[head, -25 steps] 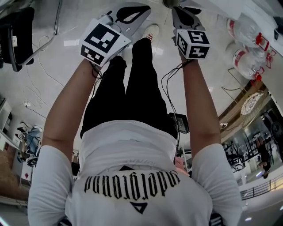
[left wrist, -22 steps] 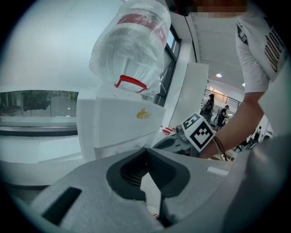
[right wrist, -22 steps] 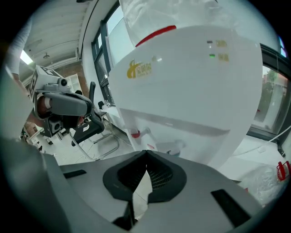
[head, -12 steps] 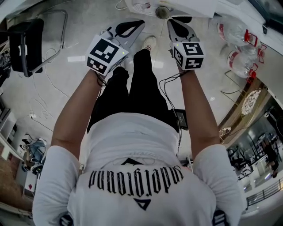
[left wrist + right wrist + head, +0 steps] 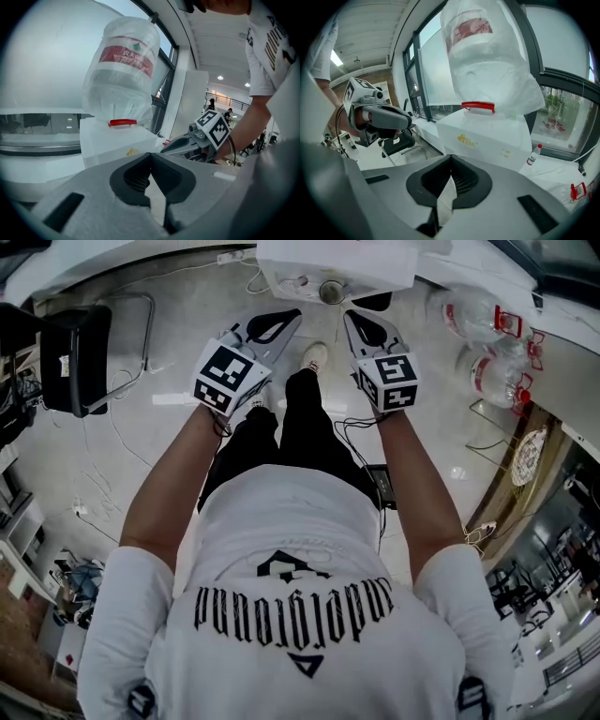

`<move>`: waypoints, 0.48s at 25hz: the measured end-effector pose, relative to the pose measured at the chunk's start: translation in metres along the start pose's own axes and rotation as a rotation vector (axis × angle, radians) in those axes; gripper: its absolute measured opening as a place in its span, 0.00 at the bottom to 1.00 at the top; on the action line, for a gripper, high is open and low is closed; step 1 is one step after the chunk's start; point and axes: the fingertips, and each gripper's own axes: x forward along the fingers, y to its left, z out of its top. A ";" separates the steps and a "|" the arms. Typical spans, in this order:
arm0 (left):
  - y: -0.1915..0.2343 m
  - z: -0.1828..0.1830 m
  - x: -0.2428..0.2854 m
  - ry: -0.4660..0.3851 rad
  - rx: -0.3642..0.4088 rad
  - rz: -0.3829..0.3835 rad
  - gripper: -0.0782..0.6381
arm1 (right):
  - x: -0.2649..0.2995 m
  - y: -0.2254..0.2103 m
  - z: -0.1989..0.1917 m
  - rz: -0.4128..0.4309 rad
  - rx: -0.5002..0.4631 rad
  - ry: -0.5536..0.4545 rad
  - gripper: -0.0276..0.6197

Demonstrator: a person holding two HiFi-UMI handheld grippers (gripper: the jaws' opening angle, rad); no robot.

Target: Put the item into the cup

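the left gripper (image 5: 289, 317) and right gripper (image 5: 352, 317) are held side by side in front of the person, above the black trousers (image 5: 298, 442), both pointing at a white water dispenser (image 5: 337, 263). in the left gripper view the left gripper (image 5: 150, 155) has its jaws together, the tips meeting with nothing between them. the right gripper (image 5: 451, 157) is the same in its own view – tips touching, nothing held.

the dispenser (image 5: 117, 140) carries a big water jug (image 5: 124, 70) wrapped in a clear bag, neck down on a red cap (image 5: 123, 123); the head view cuts the jug off at its top edge. a small round thing (image 5: 330, 292) sits at the front of the dispenser – it may be the cup, but it is too small to say. which thing is the item i cannot tell from any view.

two more bagged jugs (image 5: 492, 352) lie on the floor to the right, partly blurred by glare. a black chair (image 5: 75, 352) stands to the left, half cut off. a small bottle (image 5: 533, 154) stands beside the dispenser (image 5: 487, 140).
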 end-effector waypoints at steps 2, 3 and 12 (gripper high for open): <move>-0.009 0.009 -0.006 -0.014 -0.023 -0.016 0.13 | -0.011 0.007 0.009 0.008 -0.017 -0.011 0.06; -0.014 0.014 -0.007 -0.019 -0.020 -0.022 0.13 | -0.017 0.009 0.014 0.012 -0.026 -0.017 0.07; -0.050 0.058 -0.045 -0.093 0.068 -0.038 0.13 | -0.067 0.040 0.059 0.049 -0.078 -0.078 0.06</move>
